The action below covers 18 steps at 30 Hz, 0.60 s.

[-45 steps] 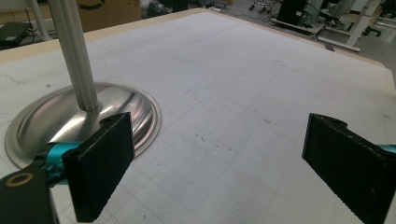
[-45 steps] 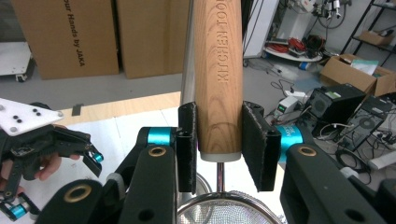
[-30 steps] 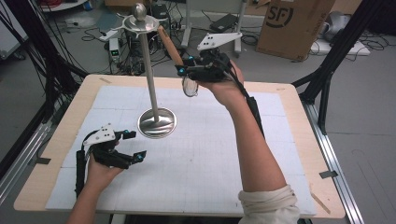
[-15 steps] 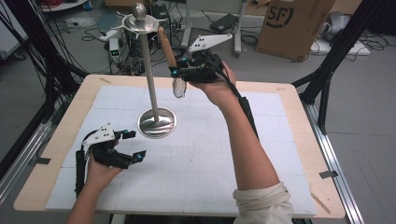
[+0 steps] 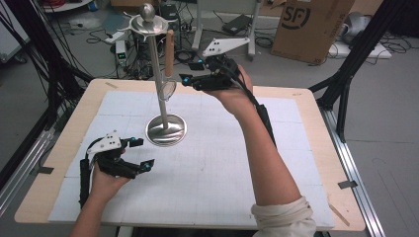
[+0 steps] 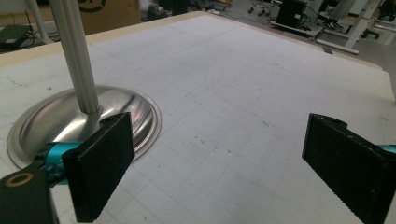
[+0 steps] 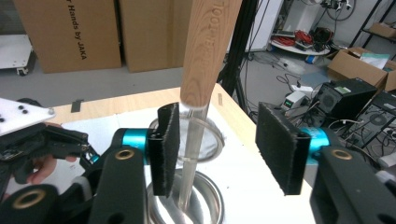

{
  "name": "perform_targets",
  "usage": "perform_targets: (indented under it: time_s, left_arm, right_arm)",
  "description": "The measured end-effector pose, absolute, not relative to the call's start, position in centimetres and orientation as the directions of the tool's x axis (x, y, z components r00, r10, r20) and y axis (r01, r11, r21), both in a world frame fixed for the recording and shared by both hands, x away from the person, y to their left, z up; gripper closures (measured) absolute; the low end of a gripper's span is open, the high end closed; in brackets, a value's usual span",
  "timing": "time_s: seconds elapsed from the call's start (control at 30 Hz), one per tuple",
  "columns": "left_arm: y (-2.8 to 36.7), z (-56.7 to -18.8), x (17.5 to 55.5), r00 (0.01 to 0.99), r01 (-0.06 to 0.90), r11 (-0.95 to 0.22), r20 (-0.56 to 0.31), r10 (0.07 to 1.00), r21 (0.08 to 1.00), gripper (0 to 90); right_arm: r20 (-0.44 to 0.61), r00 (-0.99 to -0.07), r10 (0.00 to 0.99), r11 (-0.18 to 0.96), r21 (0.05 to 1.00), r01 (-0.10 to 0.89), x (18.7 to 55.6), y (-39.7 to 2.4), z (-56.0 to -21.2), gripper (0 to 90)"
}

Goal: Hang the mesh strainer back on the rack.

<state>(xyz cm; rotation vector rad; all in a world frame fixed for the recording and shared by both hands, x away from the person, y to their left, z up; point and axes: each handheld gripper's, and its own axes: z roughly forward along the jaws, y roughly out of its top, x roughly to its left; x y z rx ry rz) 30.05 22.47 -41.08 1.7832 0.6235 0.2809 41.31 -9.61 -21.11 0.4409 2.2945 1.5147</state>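
- Black jaws of the right gripper [image 7: 217, 149] are seen in the right gripper view standing apart, having just been opening; a wooden-handled strainer [image 7: 205, 56] hangs between them, with a gap left on both sides, so nothing is clamped.
- The strainer's wire ring and mesh are shown in that view just behind the left pad; the high view gives them as a small loop under the wooden handle [image 5: 169, 52].
- In the high view the right gripper [image 5: 190, 79] is seen raised above the table [image 5: 316, 148], just beside the strainer, which hangs from the top disc of a metal stand [image 5: 157, 74].
- The hanging point is shown by the high view alone; the right gripper view is cut off above the handle.
- The left gripper [image 5: 143, 153] is held low over the white mat, near the stand's round base.
- In the left gripper view its jaws [image 6: 233, 163] are seen wide apart and holding nothing, with the stand's base [image 6: 56, 116] just behind the left pad.
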Motion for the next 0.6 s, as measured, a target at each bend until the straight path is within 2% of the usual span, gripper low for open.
perform_targets:
  time_s: [0.2, 0.6]
  left_arm:
    - [22.5, -41.0, 30.0, 0.832, 0.260, -0.193, -0.118, 0.542, 0.946, 9.7]
    - [22.4, -40.9, 29.9, 0.832, 0.263, -0.192, -0.121, 0.542, 0.945, 9.7]
  right_arm:
    - [-0.120, -0.888, 0.445, 0.387, 0.920, 0.069, 40.5, -11.0, -21.7, 43.6]
    - [-0.115, -0.886, 0.448, 0.378, 0.923, 0.071, 38.5, -13.9, -23.6, 42.0]
